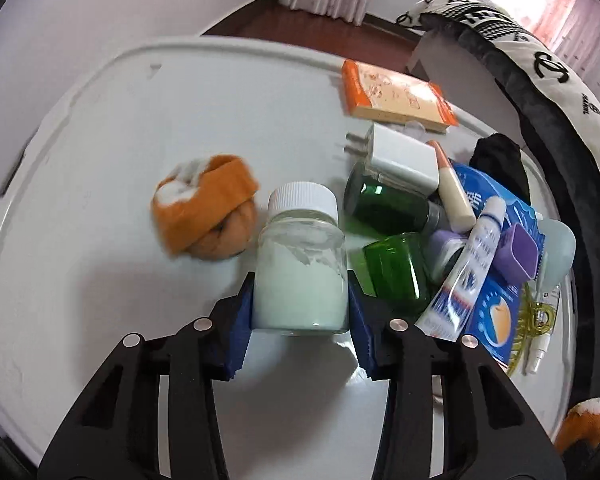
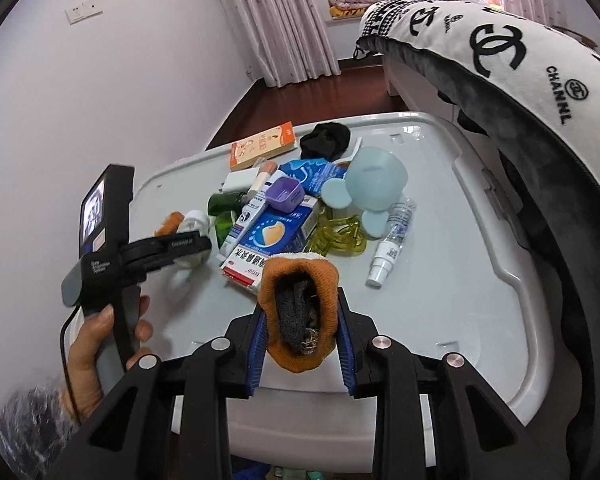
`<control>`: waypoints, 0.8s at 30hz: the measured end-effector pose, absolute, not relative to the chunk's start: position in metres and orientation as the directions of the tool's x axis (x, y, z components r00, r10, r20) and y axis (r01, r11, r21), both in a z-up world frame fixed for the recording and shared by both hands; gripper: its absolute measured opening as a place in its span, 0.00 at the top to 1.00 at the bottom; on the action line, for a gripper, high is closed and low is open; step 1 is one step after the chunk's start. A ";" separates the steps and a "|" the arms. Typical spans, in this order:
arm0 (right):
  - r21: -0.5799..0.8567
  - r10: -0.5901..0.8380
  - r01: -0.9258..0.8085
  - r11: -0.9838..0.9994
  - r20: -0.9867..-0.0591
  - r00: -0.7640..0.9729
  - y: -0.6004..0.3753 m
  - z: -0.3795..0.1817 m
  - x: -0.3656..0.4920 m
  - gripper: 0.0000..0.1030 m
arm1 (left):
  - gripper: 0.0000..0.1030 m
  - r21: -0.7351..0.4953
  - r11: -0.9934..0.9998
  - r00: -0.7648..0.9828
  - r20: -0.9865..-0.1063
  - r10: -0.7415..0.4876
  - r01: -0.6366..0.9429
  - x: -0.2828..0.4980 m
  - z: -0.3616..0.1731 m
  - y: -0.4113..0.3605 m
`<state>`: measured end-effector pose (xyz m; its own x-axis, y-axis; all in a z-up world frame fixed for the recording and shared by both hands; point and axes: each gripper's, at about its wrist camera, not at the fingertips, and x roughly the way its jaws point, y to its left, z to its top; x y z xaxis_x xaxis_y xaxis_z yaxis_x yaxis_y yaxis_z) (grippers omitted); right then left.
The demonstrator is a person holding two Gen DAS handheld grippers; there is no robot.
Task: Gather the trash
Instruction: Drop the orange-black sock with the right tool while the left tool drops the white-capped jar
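Note:
My left gripper (image 1: 300, 300) is shut on a clear glass jar (image 1: 302, 268) with a white cap and pale powder inside, upright on the white table (image 1: 120, 128). An orange rolled sock (image 1: 206, 208) lies just left of the jar. My right gripper (image 2: 302, 320) is shut on another orange sock (image 2: 300, 312) with a grey inside, held above the table's near edge. In the right wrist view the left gripper (image 2: 180, 246) and the jar (image 2: 196, 220) show at the left of the pile.
A pile lies on the table: green bottles (image 1: 388, 200), a white charger (image 1: 404, 156), a toothpaste tube (image 1: 464, 272), blue boxes (image 2: 276, 236), a purple cup (image 2: 286, 194), a spray bottle (image 2: 392, 240), a yellow clip (image 2: 340, 234), an orange box (image 1: 396, 96). A black-and-white pillow (image 2: 520, 80) hangs on the right.

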<state>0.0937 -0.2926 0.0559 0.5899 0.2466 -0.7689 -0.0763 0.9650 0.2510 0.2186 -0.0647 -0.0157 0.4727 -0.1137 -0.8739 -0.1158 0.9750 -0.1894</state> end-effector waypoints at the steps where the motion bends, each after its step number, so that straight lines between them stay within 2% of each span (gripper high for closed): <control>1: 0.246 0.246 -0.081 0.966 -0.773 0.585 -0.290 0.054 0.094 0.70 | 0.60 -0.181 0.979 0.477 -0.871 -0.116 -0.092 0.219 -0.016 -0.065; 8: 0.228 0.235 -0.086 0.970 -0.784 0.575 -0.284 0.047 0.092 0.70 | 0.60 -0.239 0.971 0.492 -0.847 -0.202 -0.013 0.187 -0.008 -0.043; 15: 0.237 0.260 -0.116 0.964 -0.778 0.572 -0.278 0.049 0.083 0.70 | 0.60 -0.221 0.968 0.520 -0.817 -0.251 0.119 0.085 0.033 -0.032; 24: 0.277 0.331 -0.183 0.943 -0.782 0.528 -0.262 0.062 -0.007 0.70 | 0.60 -0.176 0.957 0.502 -0.821 -0.272 0.231 -0.027 0.057 -0.029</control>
<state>-0.0074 -0.2617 0.0621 0.5277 0.3315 -0.7821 -0.1829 0.9435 0.2765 -0.0270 -0.0295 0.0573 0.5019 -0.2724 -0.8209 0.2309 0.9569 -0.1764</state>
